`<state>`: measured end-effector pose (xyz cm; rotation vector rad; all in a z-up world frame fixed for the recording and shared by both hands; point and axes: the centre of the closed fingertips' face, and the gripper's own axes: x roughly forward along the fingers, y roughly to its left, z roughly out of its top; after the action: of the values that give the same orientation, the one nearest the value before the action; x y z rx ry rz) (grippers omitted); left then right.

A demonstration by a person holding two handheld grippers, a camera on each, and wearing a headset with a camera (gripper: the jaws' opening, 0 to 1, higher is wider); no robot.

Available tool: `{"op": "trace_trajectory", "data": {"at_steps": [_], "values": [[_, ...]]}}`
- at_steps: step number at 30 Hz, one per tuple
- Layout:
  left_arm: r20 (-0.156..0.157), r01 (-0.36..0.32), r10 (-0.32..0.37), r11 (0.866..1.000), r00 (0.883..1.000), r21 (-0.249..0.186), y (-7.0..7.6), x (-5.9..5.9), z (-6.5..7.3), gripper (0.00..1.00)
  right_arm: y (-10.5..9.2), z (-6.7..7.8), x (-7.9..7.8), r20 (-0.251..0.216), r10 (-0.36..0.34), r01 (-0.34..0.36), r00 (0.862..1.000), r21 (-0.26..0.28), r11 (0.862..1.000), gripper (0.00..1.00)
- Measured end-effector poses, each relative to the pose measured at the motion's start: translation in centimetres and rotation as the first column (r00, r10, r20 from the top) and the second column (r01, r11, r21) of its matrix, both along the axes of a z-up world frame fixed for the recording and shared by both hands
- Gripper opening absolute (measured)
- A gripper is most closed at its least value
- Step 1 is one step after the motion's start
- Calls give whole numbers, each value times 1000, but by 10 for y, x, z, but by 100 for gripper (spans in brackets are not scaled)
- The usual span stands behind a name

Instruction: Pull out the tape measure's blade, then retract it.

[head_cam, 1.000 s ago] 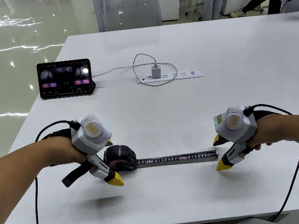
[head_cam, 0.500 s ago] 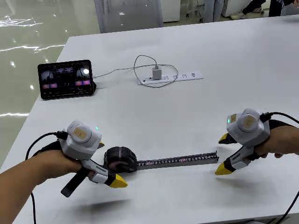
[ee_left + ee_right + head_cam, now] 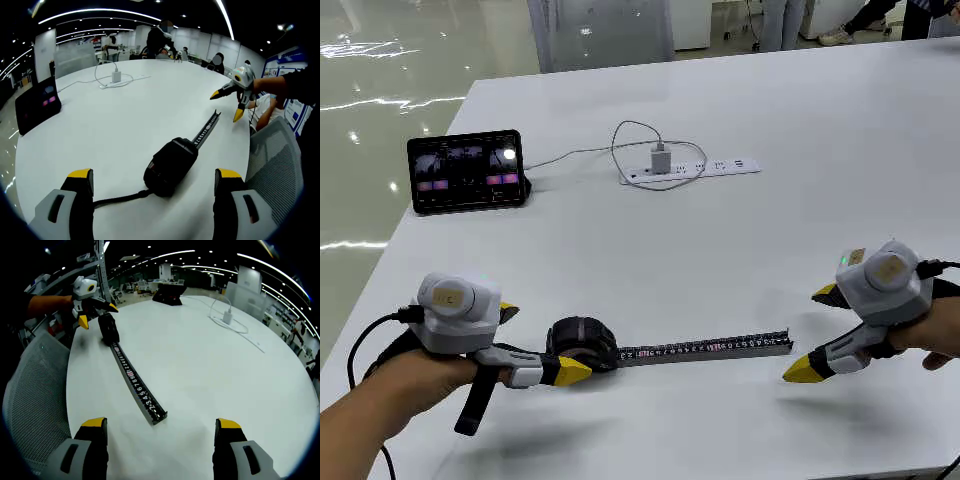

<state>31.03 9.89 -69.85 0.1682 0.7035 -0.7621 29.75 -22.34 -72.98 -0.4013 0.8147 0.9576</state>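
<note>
head view: tape measure is lying on the table, blade out; left gripper and right gripper are gaping, empty.
left gripper view: case is looking dense, rubbery, rounded; its flanks are likely offering the best hold.
right gripper view: blade is looking thin, springy; hook is probably the pinch point.

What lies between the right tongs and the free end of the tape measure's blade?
Nothing but bare table: in the right gripper view, the open right tongs sit just short of the tip of the blade, not touching it.
</note>
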Motion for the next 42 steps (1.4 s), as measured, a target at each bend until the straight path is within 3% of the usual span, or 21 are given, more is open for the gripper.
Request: {"op": "trace_trajectory", "data": {"at_steps": [6, 13, 18, 20, 21, 24, 27, 31, 38, 42], "values": [[35, -22, 22, 1000, 999, 4, 7, -7, 2, 99, -7, 5, 0, 39, -45, 44, 998, 16, 999, 98], [73, -37, 34, 999, 997, 37, 17, -7, 5, 99, -7, 16, -9, 59, -97, 92, 994, 72, 993, 99], [88, -62, 61, 998, 994, 8, 22, -7, 9, 99, -14, 18, -16, 77, -113, 107, 991, 76, 991, 99], [83, -67, 67, 998, 994, 5, 23, -9, 8, 99, -11, 27, -18, 84, -135, 122, 987, 140, 983, 99], [81, -62, 60, 998, 995, 21, 24, -11, 7, 99, -14, 30, -19, 97, -139, 125, 986, 136, 983, 99], [119, -40, 33, 998, 992, 53, 23, -17, 9, 99, -17, 31, -21, 122, -141, 125, 982, 129, 984, 99], [114, -50, 45, 998, 992, 44, 24, -20, 9, 99, -19, 31, -25, 124, -140, 124, 982, 131, 984, 99], [141, -51, 44, 998, 989, 46, 23, -25, 10, 99, -20, 32, -30, 149, -147, 125, 978, 144, 982, 99], [158, -43, 39, 999, 987, 22, 20, -36, 8, 99, -21, 29, -40, 149, -160, 136, 976, 158, 978, 99], [140, -71, 69, 997, 988, 5, 24, -45, -2, 99, -22, 28, -47, 152, -167, 143, 974, 159, 977, 99]]}}
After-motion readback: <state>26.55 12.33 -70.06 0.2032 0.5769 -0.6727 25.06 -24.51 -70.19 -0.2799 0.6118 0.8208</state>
